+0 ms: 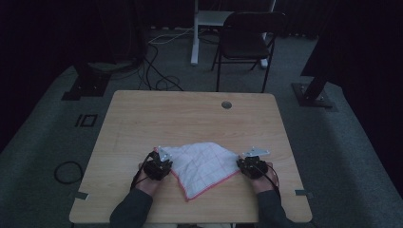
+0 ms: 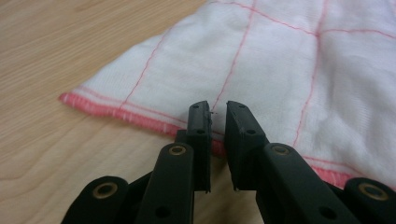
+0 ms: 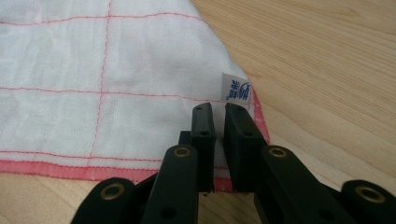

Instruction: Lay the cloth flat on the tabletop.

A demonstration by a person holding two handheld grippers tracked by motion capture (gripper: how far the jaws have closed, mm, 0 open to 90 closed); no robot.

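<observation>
A wooden counter seen from above carries a white cloth crossed by thin red grid lines and edged with a pink-red hem. The cloth lies flat and slightly skewed on the near half of the counter, one corner pointing toward the near edge. A person's forearms in dark sleeves come in from the near side, each hand holding a black gripper. The left gripper sits at the cloth's left corner, and the right gripper sits at its right corner, well apart from each other with the cloth between them. In the left gripper view, the left gripper's jaws stand narrowly parted over the hemmed edge of the cloth; whether they are pinching the fabric cannot be told. In the right gripper view, the right gripper's jaws are likewise almost closed over the hem, just beside a small white label with blue print; a grip cannot be confirmed. Beyond the counter stands a dark folding chair.
</observation>
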